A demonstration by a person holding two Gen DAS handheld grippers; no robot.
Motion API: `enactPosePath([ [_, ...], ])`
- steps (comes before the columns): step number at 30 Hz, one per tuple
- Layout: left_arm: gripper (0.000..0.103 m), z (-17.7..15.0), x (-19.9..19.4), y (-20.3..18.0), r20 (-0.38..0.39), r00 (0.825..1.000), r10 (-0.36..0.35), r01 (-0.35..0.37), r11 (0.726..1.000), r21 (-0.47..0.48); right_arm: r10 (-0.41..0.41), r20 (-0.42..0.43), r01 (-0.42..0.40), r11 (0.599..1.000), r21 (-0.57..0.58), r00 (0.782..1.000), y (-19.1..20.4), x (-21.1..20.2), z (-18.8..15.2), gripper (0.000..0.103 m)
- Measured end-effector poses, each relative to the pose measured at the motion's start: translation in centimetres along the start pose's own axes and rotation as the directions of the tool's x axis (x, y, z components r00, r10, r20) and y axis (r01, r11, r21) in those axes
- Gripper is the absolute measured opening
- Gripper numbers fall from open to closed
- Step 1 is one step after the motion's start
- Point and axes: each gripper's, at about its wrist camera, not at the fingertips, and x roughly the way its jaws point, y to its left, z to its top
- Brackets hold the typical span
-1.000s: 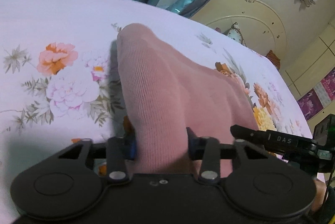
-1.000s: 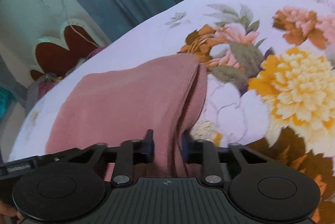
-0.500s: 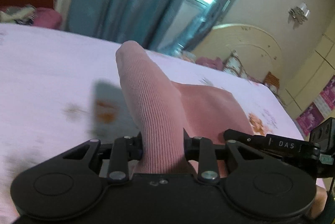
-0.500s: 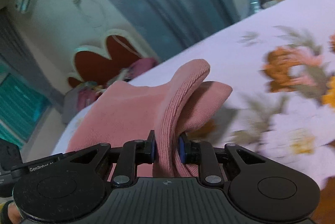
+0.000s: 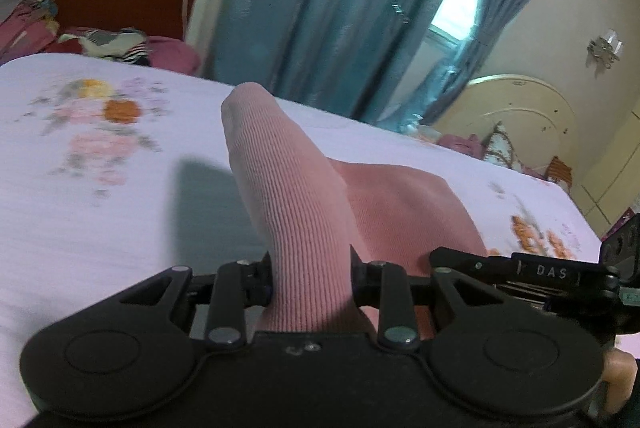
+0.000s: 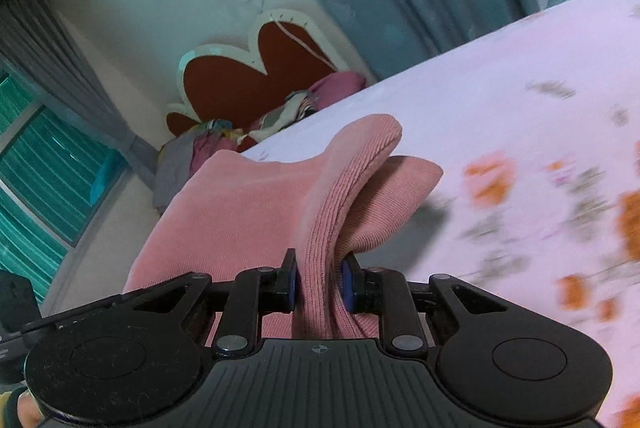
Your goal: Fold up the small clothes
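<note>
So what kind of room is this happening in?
Most likely a bedroom. The pink garment is lifted over a floral bedsheet, a red scalloped headboard stands behind, and blue curtains hang at the window.

A second ago the pink ribbed knit garment [image 5: 296, 211] lies low on the floral white bedsheet [image 5: 100, 211], its folded edge touching the flowers just ahead of the left gripper [image 5: 311, 282]; now that edge stands up off the sheet beyond the jaws and casts a shadow to their left. The prints ahead of both grippers, sharp a second ago, now smear with motion. Ahead of the right gripper [image 6: 318, 286] the garment's corner, flat a second ago, now arches up and curls over to the right of the jaws. Both views tilt upward, so the teal curtains [image 5: 320, 7] and red scalloped headboard [image 6: 256, 67] fill the space beyond the jaws.
</note>
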Motion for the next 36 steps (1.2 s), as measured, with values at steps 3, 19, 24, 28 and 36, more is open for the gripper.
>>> enactPosePath([
  [3, 0.029, 0.0, -0.2, 3.0, -0.013, 1.0, 0.02, -0.02, 1.0, 0.004, -0.016, -0.029, 0.016, 1.0, -0.01, 0.999, 1.4, 2.7, -0.7, 0.021],
  [19, 0.071, -2.6, 1.9, 8.3, -0.069, 0.987, 0.144, -0.142, 0.989, 0.038, -0.311, -0.026, 0.3, 0.933, -0.199, 0.95, 1.4, 8.0, -2.6, 0.032],
  [24, 0.066, -2.5, -0.3, 7.3, 0.027, 0.98, 0.199, -0.201, 0.975, 0.097, -0.34, 0.015, 0.333, 0.909, -0.251, 0.94, 2.5, 7.7, -3.0, 0.034],
  [28, 0.061, -1.4, -1.8, 6.2, 0.122, 0.971, 0.206, -0.222, 0.966, 0.135, -0.33, 0.109, 0.347, 0.895, -0.279, 0.938, 4.0, 7.0, -1.9, 0.034],
  [36, 0.056, 0.3, 4.1, 4.8, 0.076, 0.979, 0.191, -0.204, 0.951, 0.231, -0.334, 0.089, 0.343, 0.869, -0.358, 0.939, 5.3, 12.4, -0.6, 0.034],
])
